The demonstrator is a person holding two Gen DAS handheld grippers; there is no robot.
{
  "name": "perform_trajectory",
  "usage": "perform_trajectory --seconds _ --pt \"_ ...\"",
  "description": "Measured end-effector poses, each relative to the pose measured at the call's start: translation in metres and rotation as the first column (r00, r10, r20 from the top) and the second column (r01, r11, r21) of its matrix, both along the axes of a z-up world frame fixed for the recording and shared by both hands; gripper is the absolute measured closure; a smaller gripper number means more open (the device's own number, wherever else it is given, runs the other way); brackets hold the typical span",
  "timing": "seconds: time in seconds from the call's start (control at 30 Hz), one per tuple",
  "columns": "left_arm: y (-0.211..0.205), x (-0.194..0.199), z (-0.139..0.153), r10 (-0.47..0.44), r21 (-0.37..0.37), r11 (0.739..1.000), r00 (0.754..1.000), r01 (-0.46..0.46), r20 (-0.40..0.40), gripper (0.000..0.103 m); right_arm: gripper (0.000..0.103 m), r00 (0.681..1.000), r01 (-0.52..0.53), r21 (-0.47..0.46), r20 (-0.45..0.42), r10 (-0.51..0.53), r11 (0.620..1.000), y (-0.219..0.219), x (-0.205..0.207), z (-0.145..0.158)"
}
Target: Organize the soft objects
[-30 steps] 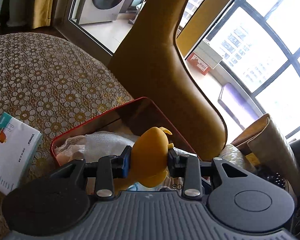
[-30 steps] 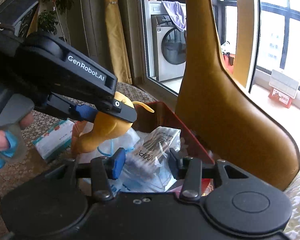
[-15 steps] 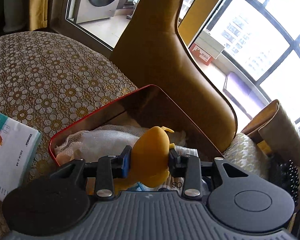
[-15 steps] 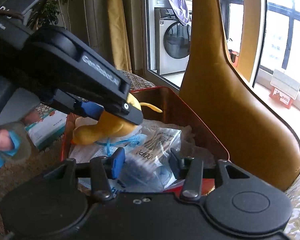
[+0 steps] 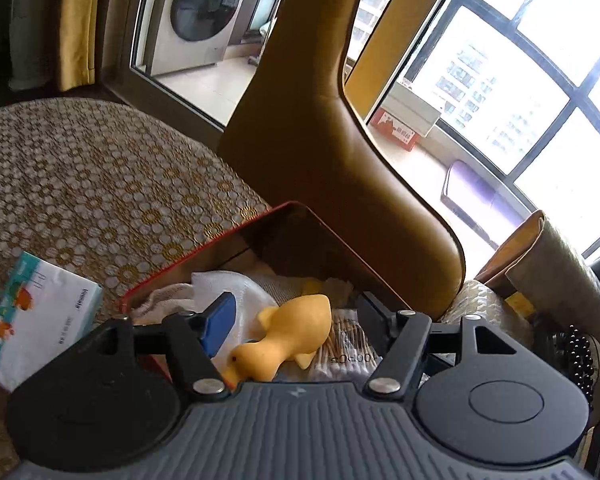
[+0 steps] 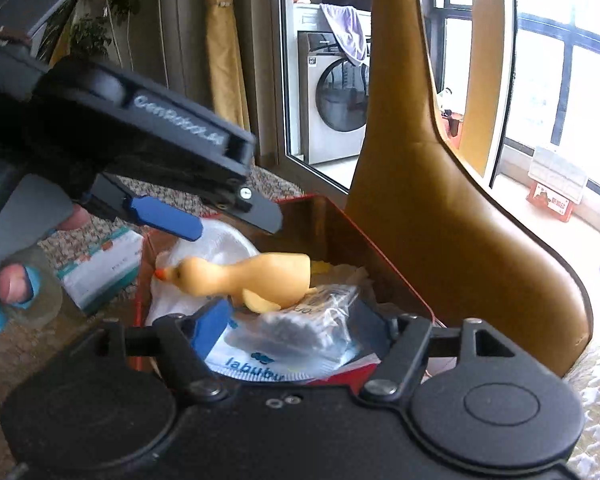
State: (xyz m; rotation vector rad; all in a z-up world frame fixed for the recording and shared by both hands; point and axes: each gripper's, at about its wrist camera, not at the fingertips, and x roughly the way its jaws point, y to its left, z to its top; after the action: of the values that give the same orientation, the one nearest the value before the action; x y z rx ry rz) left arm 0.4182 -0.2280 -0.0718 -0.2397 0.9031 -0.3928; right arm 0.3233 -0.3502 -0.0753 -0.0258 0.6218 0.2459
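The yellow duck toy (image 5: 288, 340) lies on its side inside the red box (image 5: 204, 244), on top of white cloth (image 5: 236, 292) and a packet of cotton swabs (image 5: 344, 348). So that piece looks put away; a tissue pack (image 5: 32, 316) sits just outside the box on the patterned tabletop (image 5: 92, 184), perhaps next. The left tongs (image 5: 296, 320) are spread wide above the duck, holding nothing and touching nothing I can make out. The right tongs (image 6: 296, 320) are likewise spread wide and empty, poised over the box's near end.
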Motion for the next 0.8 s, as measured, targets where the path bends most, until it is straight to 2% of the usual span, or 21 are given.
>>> perform_trajectory --seconds 0.17,0.53,0.8 --pt "0.01 -0.025 0.022 -0.02 0.021 1.0 0.998 0.019 0.061 0.036 0.027 1.0 0.013 0.045 0.014 -0.014 0.999 -0.007 -0.022 0.018" --pt "0.041 -0.1 0.072 -0.051 0.074 0.997 0.981 0.038 0.186 0.036 0.024 0.997 0.046 0.118 0.052 -0.052 0.992 -0.011 -0.077 0.056" --pt "0.06 -0.154 0.085 -0.081 0.118 0.992 0.966 0.053 0.247 0.036 0.024 0.994 0.032 0.154 0.097 -0.048 0.988 0.002 -0.122 0.073"
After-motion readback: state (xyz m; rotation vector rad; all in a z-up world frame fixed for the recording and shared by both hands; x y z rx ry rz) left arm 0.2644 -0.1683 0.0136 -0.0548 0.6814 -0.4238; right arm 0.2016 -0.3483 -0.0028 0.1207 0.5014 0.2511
